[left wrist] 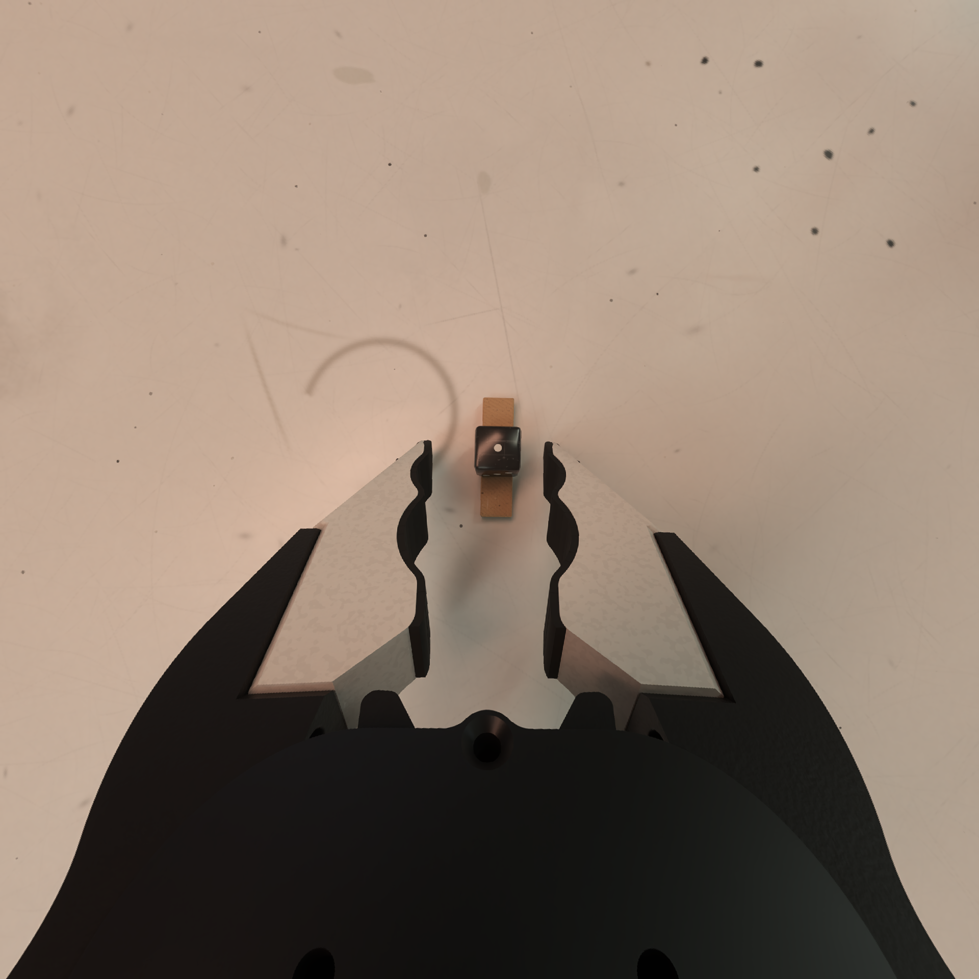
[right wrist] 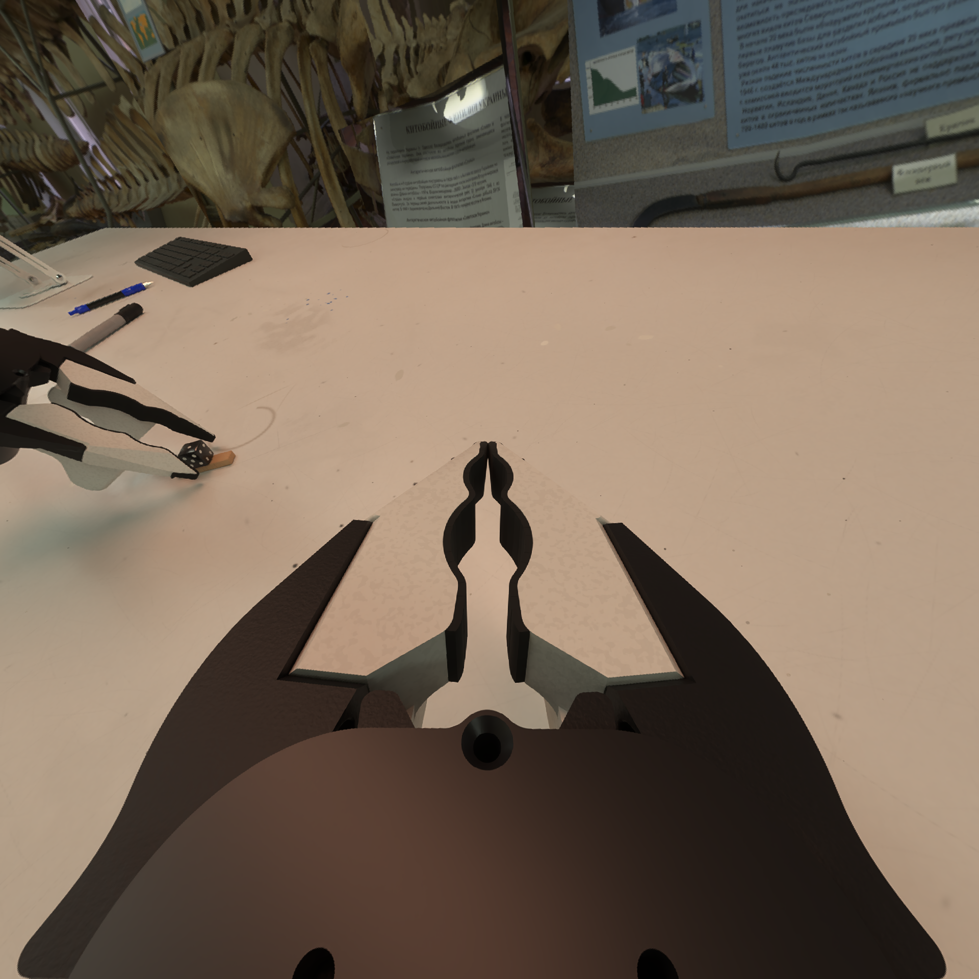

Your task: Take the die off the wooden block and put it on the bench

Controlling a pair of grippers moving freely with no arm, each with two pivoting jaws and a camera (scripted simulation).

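A black die [left wrist: 497, 450] with white pips sits on a small flat wooden block [left wrist: 497, 498] lying on the pale bench [left wrist: 688, 344]. My left gripper [left wrist: 487, 450] is open and looks straight down, its fingertips on either side of the die without touching it. In the right wrist view the die [right wrist: 195, 453] and the block [right wrist: 218, 460] show at far left, with the left gripper [right wrist: 193, 455] around them, just above the bench. My right gripper [right wrist: 487, 445] is shut and empty, low over the bench [right wrist: 688, 371] to the right of the die.
At the bench's far left lie a black keyboard [right wrist: 193, 259], a blue pen [right wrist: 108, 299] and a grey marker [right wrist: 106, 331], beside a lamp base [right wrist: 37, 288]. A faint ring stain [left wrist: 381, 381] marks the bench by the block. Skeletons and posters stand beyond the far edge.
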